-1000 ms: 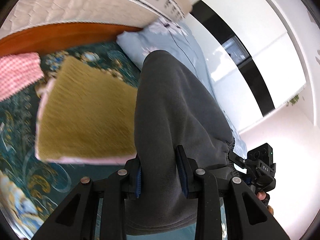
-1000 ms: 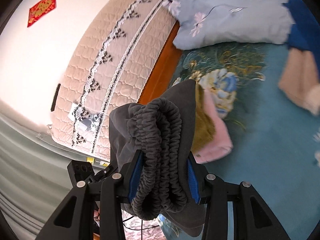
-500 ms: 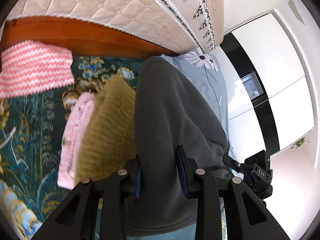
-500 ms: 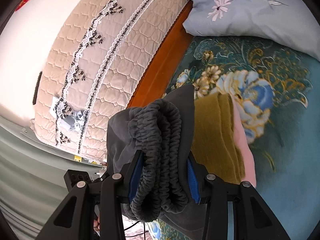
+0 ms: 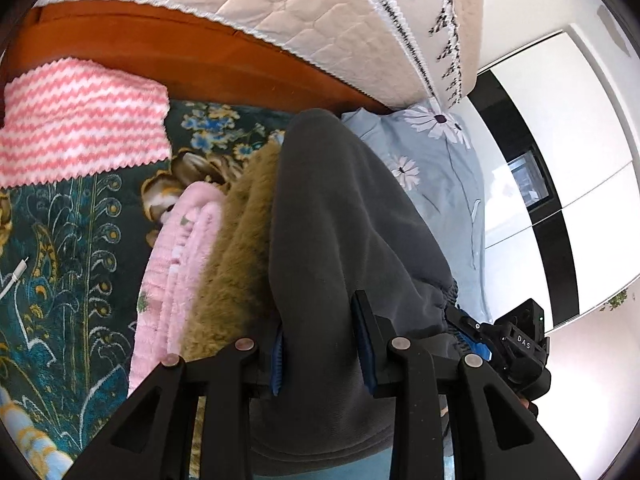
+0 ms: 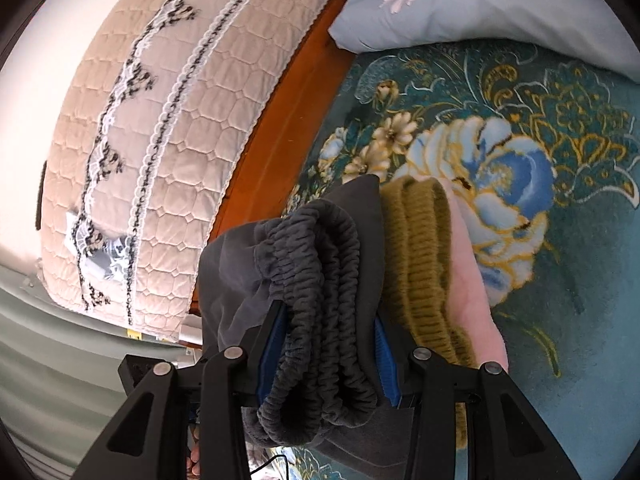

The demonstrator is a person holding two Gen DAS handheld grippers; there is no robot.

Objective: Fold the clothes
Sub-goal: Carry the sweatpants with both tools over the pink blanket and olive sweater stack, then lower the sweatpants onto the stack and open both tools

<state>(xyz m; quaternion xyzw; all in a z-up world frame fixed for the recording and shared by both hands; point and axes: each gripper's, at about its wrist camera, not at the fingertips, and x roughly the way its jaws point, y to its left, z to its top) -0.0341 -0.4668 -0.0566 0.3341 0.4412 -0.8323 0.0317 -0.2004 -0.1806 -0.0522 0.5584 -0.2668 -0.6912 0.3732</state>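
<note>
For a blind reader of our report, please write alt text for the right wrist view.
The right gripper is shut on the bunched elastic waistband of a folded grey garment, above an olive knit stacked on a pink garment. Beneath is a teal floral bedspread.

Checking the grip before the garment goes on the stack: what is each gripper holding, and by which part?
Both hold the folded grey garment: right gripper clamps its bunched elastic waistband, left gripper the plain folded edge.
</note>
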